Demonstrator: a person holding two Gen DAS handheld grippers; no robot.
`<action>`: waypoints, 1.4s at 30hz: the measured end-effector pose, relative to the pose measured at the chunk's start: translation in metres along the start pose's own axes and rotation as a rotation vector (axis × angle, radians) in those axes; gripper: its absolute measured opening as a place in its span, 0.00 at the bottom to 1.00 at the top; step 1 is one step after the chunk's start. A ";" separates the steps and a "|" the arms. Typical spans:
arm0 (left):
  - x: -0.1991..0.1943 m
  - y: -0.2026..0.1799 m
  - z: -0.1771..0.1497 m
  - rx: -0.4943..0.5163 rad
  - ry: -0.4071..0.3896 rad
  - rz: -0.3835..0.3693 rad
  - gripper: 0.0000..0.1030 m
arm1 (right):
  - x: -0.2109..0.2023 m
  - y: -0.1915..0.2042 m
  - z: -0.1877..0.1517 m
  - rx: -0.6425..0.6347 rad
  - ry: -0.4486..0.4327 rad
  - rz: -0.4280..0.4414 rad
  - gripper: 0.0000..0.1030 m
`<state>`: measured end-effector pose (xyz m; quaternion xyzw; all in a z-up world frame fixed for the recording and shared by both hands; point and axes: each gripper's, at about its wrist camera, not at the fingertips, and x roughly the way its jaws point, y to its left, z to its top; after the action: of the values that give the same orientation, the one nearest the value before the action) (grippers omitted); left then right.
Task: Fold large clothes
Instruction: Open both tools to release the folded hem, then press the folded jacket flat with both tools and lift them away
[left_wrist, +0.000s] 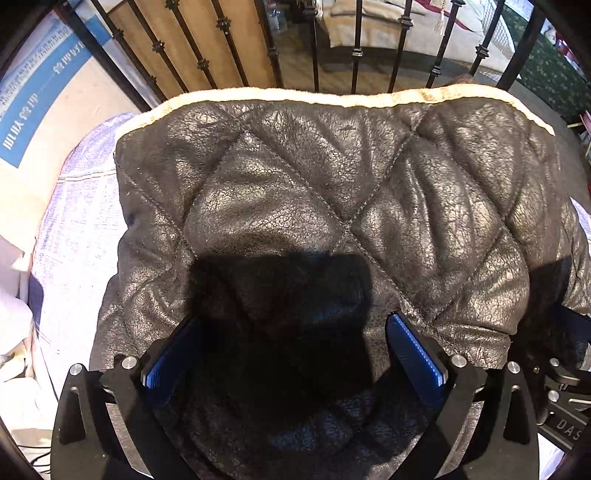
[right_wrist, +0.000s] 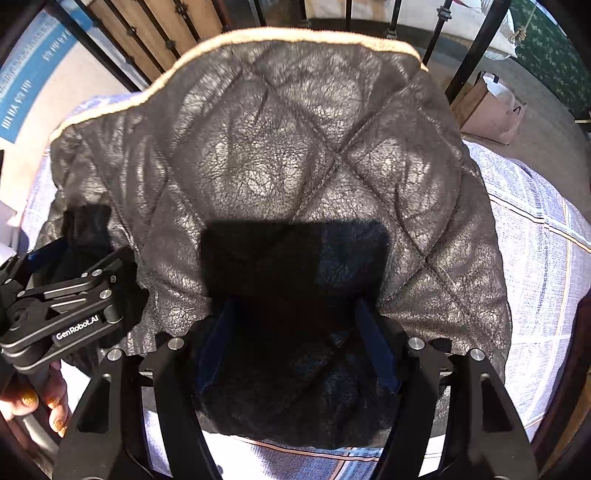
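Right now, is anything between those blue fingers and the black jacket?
Nothing visible. The left gripper and right gripper both hang open straight over the jacket, with only their own shadows on it. The jacket lies on the bedsheet, nothing on top of it.

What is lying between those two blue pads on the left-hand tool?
Only the black quilted jacket, in shadow, shows between the blue pads of the left gripper, which stand wide apart; the left wrist view shows it.
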<state>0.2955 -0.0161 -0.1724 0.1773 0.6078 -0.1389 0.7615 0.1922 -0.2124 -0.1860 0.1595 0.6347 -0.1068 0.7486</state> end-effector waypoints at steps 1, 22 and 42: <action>0.002 0.002 0.001 -0.008 0.007 -0.009 0.96 | 0.004 0.001 0.003 -0.001 0.009 -0.006 0.66; 0.023 0.002 0.020 0.002 0.034 -0.046 0.96 | 0.026 0.006 0.014 -0.041 0.050 -0.061 0.66; -0.064 0.048 -0.098 -0.075 -0.178 -0.081 0.94 | -0.058 0.003 -0.074 -0.026 -0.272 0.014 0.66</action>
<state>0.2156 0.0702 -0.1247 0.1107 0.5491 -0.1618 0.8124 0.1154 -0.1847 -0.1392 0.1385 0.5274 -0.1139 0.8305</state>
